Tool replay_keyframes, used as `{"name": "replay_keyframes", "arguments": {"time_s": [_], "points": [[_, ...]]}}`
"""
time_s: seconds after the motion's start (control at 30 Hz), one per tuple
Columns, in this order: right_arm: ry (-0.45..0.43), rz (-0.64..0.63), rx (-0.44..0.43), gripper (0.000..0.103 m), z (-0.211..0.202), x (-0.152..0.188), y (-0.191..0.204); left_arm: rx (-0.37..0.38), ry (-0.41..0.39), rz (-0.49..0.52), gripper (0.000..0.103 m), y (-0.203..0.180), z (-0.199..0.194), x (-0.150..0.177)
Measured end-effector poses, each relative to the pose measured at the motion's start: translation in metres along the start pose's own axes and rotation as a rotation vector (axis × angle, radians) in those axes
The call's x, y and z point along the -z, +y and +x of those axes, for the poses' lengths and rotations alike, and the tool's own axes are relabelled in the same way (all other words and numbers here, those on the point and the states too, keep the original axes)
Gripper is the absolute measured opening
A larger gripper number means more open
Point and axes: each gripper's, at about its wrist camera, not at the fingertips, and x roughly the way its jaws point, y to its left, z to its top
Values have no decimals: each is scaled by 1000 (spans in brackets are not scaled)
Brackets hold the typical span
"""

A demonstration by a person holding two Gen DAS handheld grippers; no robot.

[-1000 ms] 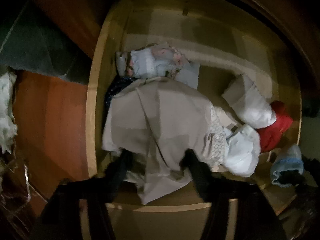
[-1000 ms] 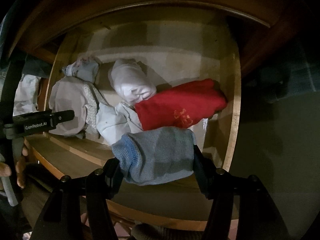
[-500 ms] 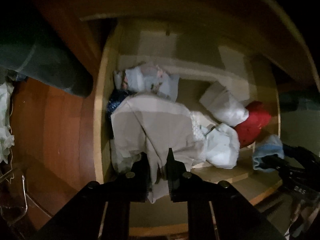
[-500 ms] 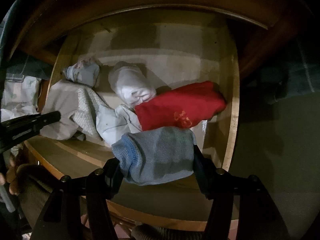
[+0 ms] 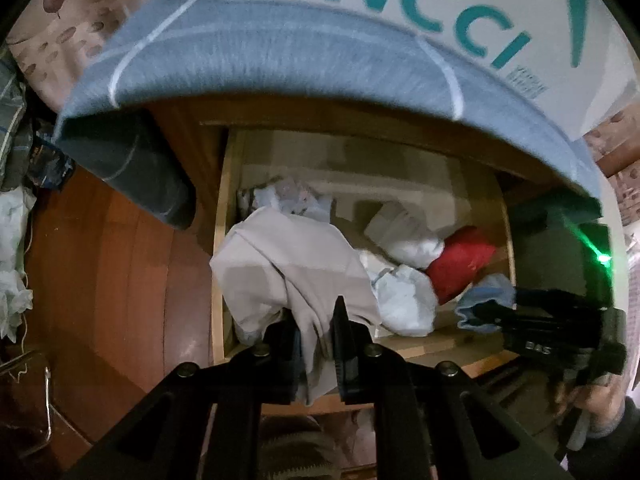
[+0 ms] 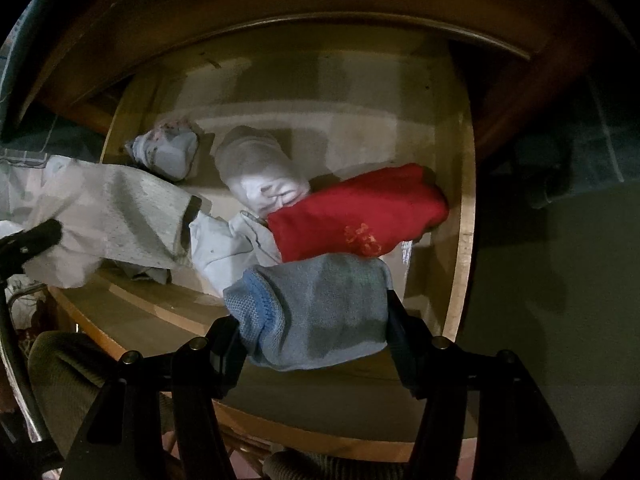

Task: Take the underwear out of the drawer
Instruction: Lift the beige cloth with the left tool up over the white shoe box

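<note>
My left gripper [image 5: 316,344] is shut on beige underwear [image 5: 292,264], which hangs lifted above the left part of the open wooden drawer [image 5: 222,240]. In the right wrist view the same beige underwear [image 6: 116,216] stretches in from the left. My right gripper [image 6: 314,332] is shut on a rolled blue-grey garment [image 6: 320,312] above the drawer's front rail [image 6: 192,312]. In the drawer lie a red garment [image 6: 360,212], a white roll [image 6: 256,168], a white crumpled piece [image 6: 224,248] and a floral bundle [image 6: 168,152].
A grey-blue mattress edge [image 5: 280,60] with a white lettered cover overhangs the drawer's back. Reddish wooden floor [image 5: 112,280] lies left of the drawer, with pale cloth [image 5: 12,260] at its far edge. A person's hand [image 5: 600,408] holds the right gripper [image 5: 532,320].
My left gripper's jaws closed on the beige underwear, then rose and drew it up out of the drawer. The right gripper kept still with the blue-grey garment.
</note>
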Motion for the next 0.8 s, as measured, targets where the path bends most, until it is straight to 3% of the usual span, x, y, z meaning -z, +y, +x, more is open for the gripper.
{"name": "replay_keyframes", "arguments": {"time_s": [0.53,0.8], "points": [[-2,-3,23,58,0,1,2,29,-128,92,13,-12,-85,16],[0,-4,26,58,1,1,3,77,-209,134,13,-21,-151,21]]}}
